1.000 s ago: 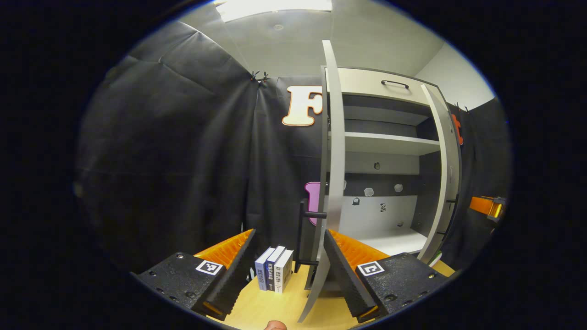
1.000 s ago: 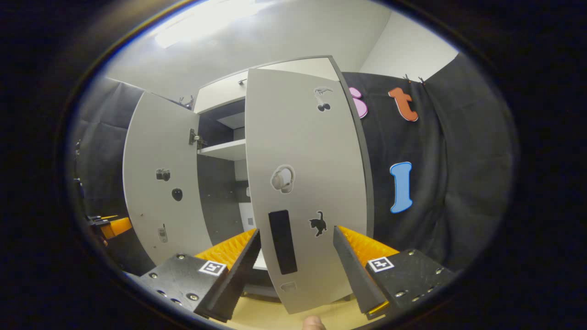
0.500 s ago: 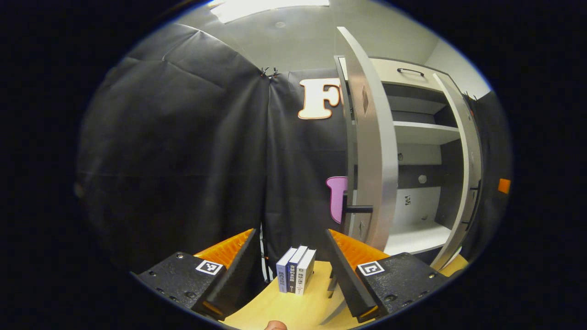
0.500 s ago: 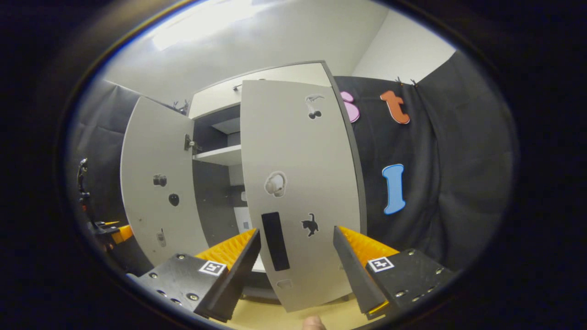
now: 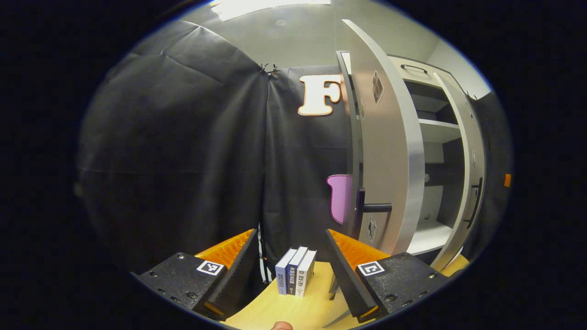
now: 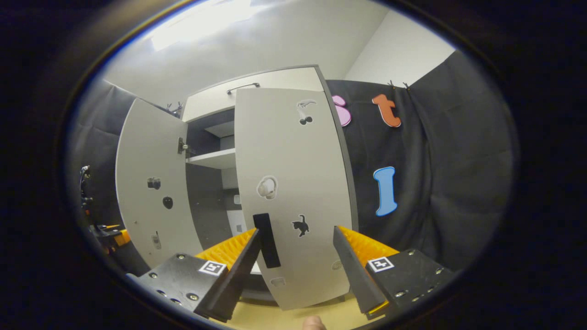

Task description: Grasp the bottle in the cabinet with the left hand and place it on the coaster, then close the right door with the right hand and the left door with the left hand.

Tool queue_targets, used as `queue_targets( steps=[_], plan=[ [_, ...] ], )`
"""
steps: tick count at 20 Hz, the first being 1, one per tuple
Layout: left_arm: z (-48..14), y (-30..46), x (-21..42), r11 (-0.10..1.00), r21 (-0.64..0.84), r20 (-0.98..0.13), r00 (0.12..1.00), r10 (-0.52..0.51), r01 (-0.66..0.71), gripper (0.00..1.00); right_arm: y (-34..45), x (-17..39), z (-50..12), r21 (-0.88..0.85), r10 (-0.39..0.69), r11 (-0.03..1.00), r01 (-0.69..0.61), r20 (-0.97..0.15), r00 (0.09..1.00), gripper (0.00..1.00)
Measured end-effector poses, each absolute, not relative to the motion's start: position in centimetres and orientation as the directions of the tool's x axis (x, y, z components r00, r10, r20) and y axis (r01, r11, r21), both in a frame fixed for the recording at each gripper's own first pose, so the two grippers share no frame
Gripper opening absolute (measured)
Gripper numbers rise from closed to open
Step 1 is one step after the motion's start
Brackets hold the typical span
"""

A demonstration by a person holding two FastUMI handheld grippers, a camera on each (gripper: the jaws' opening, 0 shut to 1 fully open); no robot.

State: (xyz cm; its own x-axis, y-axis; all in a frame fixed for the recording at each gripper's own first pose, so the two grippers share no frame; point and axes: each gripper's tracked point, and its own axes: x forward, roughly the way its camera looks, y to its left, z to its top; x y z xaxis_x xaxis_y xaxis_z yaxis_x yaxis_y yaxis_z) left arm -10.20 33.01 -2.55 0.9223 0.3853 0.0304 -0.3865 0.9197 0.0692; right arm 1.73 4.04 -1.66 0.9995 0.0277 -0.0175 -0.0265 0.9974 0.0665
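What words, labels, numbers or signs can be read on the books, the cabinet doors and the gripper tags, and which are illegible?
Books: print on the three spines, too small to read.
Coded tag on the left gripper: a black-and-white square pattern, no words.
Cat sticker on the right door: a picture, no text.
Nothing here is clear enough to quote.

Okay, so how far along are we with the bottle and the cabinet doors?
Likely done: the cabinet shelves look bare, no bottle inside, though the coaster isn't seen. In hand: the right door is swung partway shut, the open right gripper close in front of it, contact unclear. Left: finish closing it, then the left door, which stands ajar beside the open left gripper.
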Motion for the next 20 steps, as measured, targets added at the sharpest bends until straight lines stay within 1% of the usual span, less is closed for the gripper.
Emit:
queue_targets(
  steps=[1,2,3,4,5,6,7,8,9,10,11,12,13,15,16,17,20],
  plan=[
    [-2.7,33.0,-10.0,0.923,0.062,0.03,0.926,0.377,-0.379,0.9,4.0,1.6,-1.6,0.068,0.026,0.997,-0.025,-0.015,1.0,0.92],
    [-2.7,32.8,-10.0,0.928,0.066,0.03,0.93,0.366,-0.368,0.86,4.0,1.6,-1.5,0.07,0.025,0.997,-0.024,-0.012,1.0,0.96],
    [-2.5,32.6,-9.9,0.931,0.078,0.03,0.934,0.356,-0.357,0.9,3.9,1.6,-1.4,0.071,0.023,0.997,-0.022,-0.011,1.0,0.92],
    [-2.5,32.4,-9.9,0.932,0.093,0.029,0.937,0.349,-0.35,0.9,3.9,1.5,-1.3,0.073,0.02,0.997,-0.019,-0.01,1.0,0.92],
    [-2.5,32.4,-9.9,0.933,0.106,0.025,0.939,0.343,-0.343,0.9,3.7,1.4,-1.2,0.075,0.016,0.997,-0.015,-0.009,1.0,0.96],
    [-2.5,32.3,-9.9,0.934,0.111,0.021,0.941,0.339,-0.339,0.9,3.5,1.4,-1.1,0.075,0.012,0.997,-0.011,-0.01,1.0,0.92],
    [-2.6,32.2,-9.8,0.937,0.106,0.017,0.943,0.334,-0.334,0.9,3.2,1.3,-1.1,0.075,0.005,0.997,-0.005,-0.01,1.0,0.96],
    [-2.6,32.0,-9.8,0.941,0.096,0.015,0.946,0.323,-0.323,0.85,2.9,1.3,-1.0,0.075,0.002,0.997,-0.001,-0.01,1.0,0.92],
    [-2.5,31.7,-9.6,0.948,0.082,0.017,0.951,0.307,-0.308,0.9,2.6,1.2,-0.8,0.077,-0.003,0.997,0.004,-0.011,1.0,0.92],
    [-2.7,31.2,-9.3,0.955,0.066,0.015,0.958,0.288,-0.288,0.9,2.2,1.2,-0.8,0.078,-0.009,0.997,0.009,-0.012,1.0,0.96],
    [-2.9,30.7,-9.3,0.962,0.049,0.012,0.963,0.27,-0.27,0.9,2.0,1.0,-0.7,0.08,-0.015,0.997,0.015,-0.012,1.0,0.92],
    [-3.2,30.2,-9.2,0.966,0.034,0.007,0.966,0.257,-0.257,0.9,1.7,1.0,-0.7,0.08,-0.019,0.997,0.02,-0.011,1.0,0.92],
    [-3.1,29.6,-9.2,0.969,0.027,0.009,0.969,0.245,-0.245,0.9,1.6,0.9,-0.6,0.079,-0.021,0.997,0.022,-0.011,1.0,0.96],
    [-3.0,28.7,-9.0,0.974,0.042,0.011,0.975,0.224,-0.224,0.9,1.2,0.9,-0.7,0.075,-0.027,0.997,0.027,-0.011,1.0,0.96],
    [-3.1,28.0,-8.8,0.976,0.052,0.01,0.978,0.209,-0.209,0.85,1.1,0.9,-0.7,0.073,-0.027,0.997,0.028,-0.015,1.0,0.96],
    [-3.2,27.2,-8.7,0.98,0.056,0.007,0.981,0.192,-0.192,0.9,1.0,0.8,-0.8,0.07,-0.029,0.997,0.03,-0.016,0.999,0.92],
    [-3.6,24.7,-7.9,0.99,0.02,-0.002,0.99,0.139,-0.139,0.9,0.6,0.6,-0.8,0.066,-0.034,0.997,0.035,-0.016,0.999,0.92]
  ],
)
